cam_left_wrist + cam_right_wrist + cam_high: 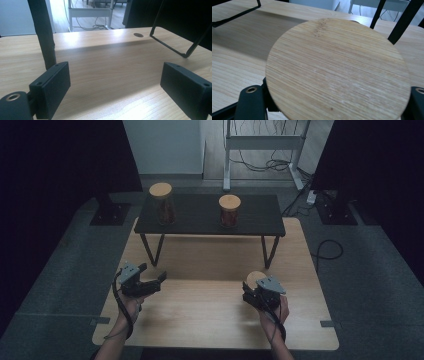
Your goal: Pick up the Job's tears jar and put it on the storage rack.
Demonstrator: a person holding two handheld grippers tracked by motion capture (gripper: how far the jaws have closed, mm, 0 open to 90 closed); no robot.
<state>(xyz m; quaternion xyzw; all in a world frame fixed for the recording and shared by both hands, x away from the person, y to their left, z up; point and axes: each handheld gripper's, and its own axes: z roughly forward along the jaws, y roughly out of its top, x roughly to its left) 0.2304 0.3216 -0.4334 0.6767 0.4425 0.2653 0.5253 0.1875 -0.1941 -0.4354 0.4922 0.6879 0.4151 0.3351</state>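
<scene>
Two grippers sit over the near part of the light wooden table (210, 320), one in each of the person's hands. The right gripper (254, 290) is clamped on a jar with a round bamboo lid (337, 70); its jaws grip the jar from either side below the lid. In the right gripper view the lid's flat face is turned up toward the camera, so the jar seems to stand upright with its long axis vertical. The glass body under the lid is hidden, so its contents cannot be told. The lid is pale, with fine straight grain running across it and a clean round edge. In the high view the jar is at the right of the table's near half, well apart from everything else.

The left gripper (152, 279) hovers at the left, its jaws spread wide with only bare wood between them; its black pads (51, 87) frame the tabletop.

Beyond both grippers stands a low black bench (210, 215) on thin bent metal legs (175, 45), set on the far half of the table. On it are two more jars with matching lids: a taller jar (162, 204) at the left and a shorter jar (230, 211) near the middle, both with reddish-brown contents. The bench's right legs rise just behind the held jar.
</scene>
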